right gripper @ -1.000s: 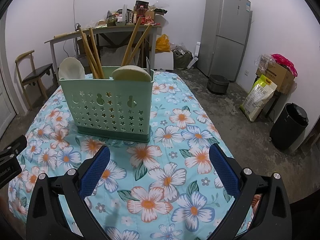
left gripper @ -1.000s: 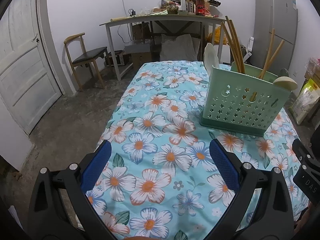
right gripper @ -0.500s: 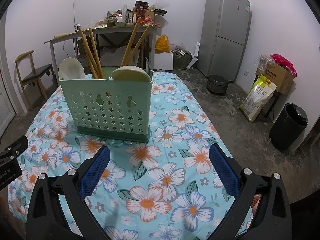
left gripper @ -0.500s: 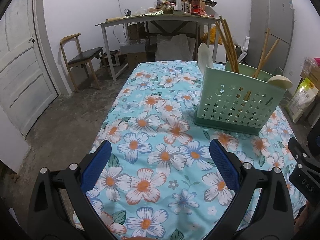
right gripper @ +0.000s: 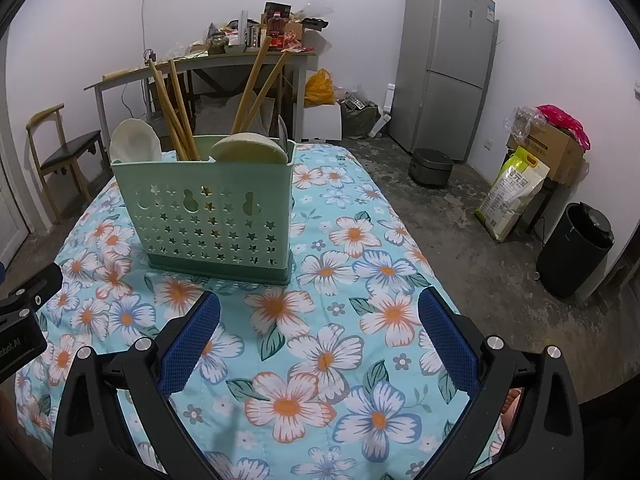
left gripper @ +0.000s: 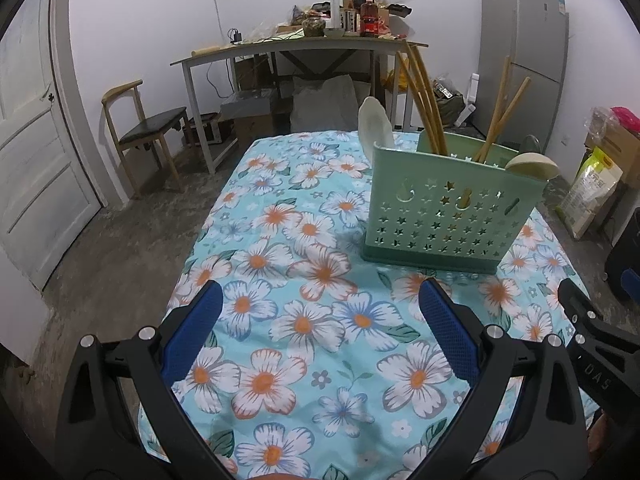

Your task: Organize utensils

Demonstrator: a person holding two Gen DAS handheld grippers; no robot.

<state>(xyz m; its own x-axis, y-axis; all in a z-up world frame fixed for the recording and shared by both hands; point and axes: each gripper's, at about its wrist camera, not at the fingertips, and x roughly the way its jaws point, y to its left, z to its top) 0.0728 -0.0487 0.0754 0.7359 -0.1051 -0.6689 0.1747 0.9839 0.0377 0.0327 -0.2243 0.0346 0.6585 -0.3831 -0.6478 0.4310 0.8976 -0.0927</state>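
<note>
A green perforated utensil holder (left gripper: pixel 448 216) stands upright on the floral tablecloth (left gripper: pixel 304 280); it also shows in the right wrist view (right gripper: pixel 216 220). It holds wooden chopsticks (left gripper: pixel 424 96) and two pale spoons (left gripper: pixel 376 124), with a knife tip (right gripper: pixel 282 132) at its right end. My left gripper (left gripper: pixel 320 320) is open and empty, near the table's front, left of the holder. My right gripper (right gripper: pixel 320 320) is open and empty, in front of the holder.
A wooden chair (left gripper: pixel 148 128), a white door (left gripper: pixel 32 152) and a cluttered desk (left gripper: pixel 304 44) stand behind the table. A fridge (right gripper: pixel 448 68), a rice cooker (right gripper: pixel 430 166), a rice bag (right gripper: pixel 512 196) and a black bin (right gripper: pixel 576 248) are at the right.
My left gripper has drawn back and a little left, so the holder looks smaller and farther. The right gripper has hardly moved. Both stay open.
</note>
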